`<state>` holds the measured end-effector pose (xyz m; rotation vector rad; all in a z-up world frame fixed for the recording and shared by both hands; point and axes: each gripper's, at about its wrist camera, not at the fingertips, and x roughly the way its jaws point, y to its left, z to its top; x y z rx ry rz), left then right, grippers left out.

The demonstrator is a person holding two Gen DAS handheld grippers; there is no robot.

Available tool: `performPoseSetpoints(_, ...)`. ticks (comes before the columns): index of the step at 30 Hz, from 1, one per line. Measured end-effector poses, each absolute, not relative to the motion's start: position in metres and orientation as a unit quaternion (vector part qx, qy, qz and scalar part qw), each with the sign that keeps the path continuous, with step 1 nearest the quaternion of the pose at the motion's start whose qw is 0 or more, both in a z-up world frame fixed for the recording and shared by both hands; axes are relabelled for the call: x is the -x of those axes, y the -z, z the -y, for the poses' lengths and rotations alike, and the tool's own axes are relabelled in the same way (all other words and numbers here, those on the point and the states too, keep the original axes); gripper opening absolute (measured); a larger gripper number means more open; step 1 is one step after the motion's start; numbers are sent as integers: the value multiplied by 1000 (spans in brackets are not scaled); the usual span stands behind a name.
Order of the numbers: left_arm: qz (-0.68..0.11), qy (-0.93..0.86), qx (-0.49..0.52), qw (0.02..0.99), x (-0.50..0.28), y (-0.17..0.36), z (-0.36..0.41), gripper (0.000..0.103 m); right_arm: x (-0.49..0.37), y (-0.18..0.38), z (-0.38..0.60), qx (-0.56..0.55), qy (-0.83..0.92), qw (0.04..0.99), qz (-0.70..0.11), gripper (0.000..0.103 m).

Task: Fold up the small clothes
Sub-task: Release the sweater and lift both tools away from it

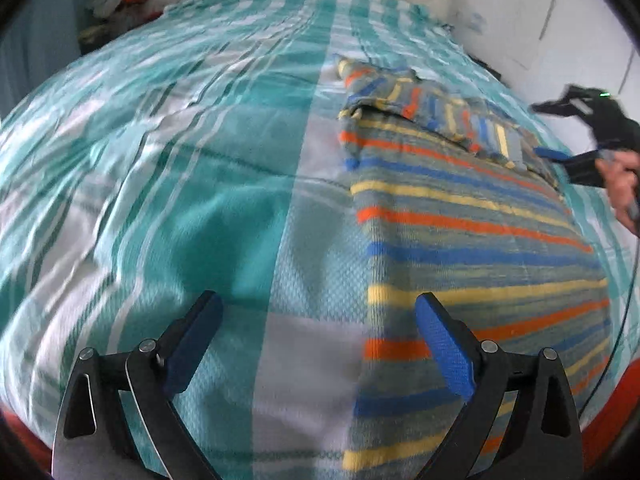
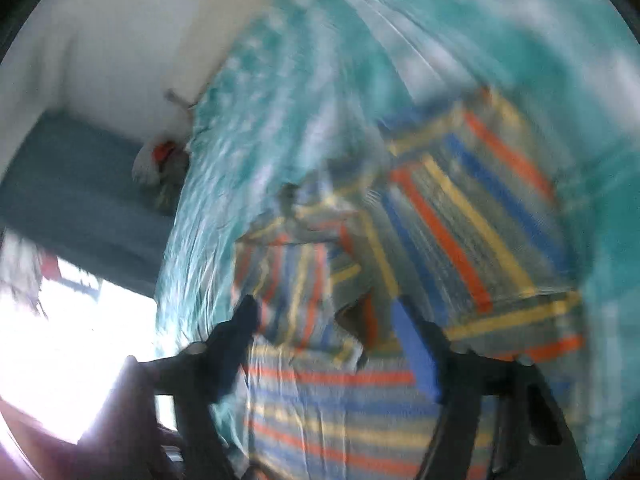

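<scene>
A small striped shirt (image 1: 472, 216), grey-green with orange, blue and yellow stripes, lies flat on the teal checked bedspread (image 1: 180, 140), with a sleeve (image 1: 436, 108) folded over its far part. My left gripper (image 1: 320, 324) is open and empty above the shirt's left edge. My right gripper (image 1: 556, 156) shows at the shirt's far right side. In the blurred right wrist view the right gripper (image 2: 324, 320) is open over the shirt (image 2: 460, 220), with a folded part of the cloth between its fingers.
The bed runs up to a white wall (image 1: 520, 8) at the back and right. A pile of clothes (image 1: 116, 0) lies at the far left corner. A bright window (image 2: 60, 340) shows in the right wrist view.
</scene>
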<state>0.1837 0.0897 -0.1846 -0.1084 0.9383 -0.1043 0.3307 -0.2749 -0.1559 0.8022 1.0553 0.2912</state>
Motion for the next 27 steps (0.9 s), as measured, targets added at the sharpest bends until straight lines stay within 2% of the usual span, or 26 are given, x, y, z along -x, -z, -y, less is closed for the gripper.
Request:
performPoseSetpoints(3,-457,48,45,887,-197,194,-86,98,-351,204,275,-446,-126,721,-515,48)
performPoseSetpoints(8,-450,47,27,891,-194,197,-83,99,-361,237,259,-498,-155,675,-522,46)
performPoseSetpoints(9,-449,47,25,892,-192,197,-83,99,-363,239,258,-504,-154,674,-518,41)
performPoseSetpoints(10,-449,47,26,892,-191,196,-83,99,-366,237,259,-500,-146,685,-509,35)
performPoseSetpoints(11,-449,49,28,892,-191,195,-83,99,-368,228,258,-474,-140,714,-496,20)
performPoseSetpoints(12,-449,49,30,892,-191,196,-84,99,-369,214,256,-438,-138,747,-481,17)
performPoseSetpoints(14,-449,49,33,891,-190,196,-86,99,-370,180,243,-349,-158,810,-443,16)
performPoseSetpoints(16,-450,48,28,891,-191,197,-84,100,-374,167,231,-260,-132,843,-452,17)
performPoseSetpoints(17,-450,46,23,892,-190,198,-83,100,-376,170,227,-216,-101,850,-470,31)
performPoseSetpoints(18,-449,46,19,892,-189,198,-82,100,-382,178,226,-178,-61,846,-499,57)
performPoseSetpoints(20,-449,46,15,892,-188,197,-82,100,-381,186,235,-164,-29,842,-513,56)
performPoseSetpoints(23,-447,43,23,893,-183,189,-84,100,-362,164,236,-146,-21,867,-477,56)
performPoseSetpoints(26,-418,53,22,907,-172,169,-81,100,-331,139,218,-133,-87,875,-457,57)
performPoseSetpoints(27,-410,59,16,910,-168,163,-78,100,-316,136,212,-130,-108,872,-458,60)
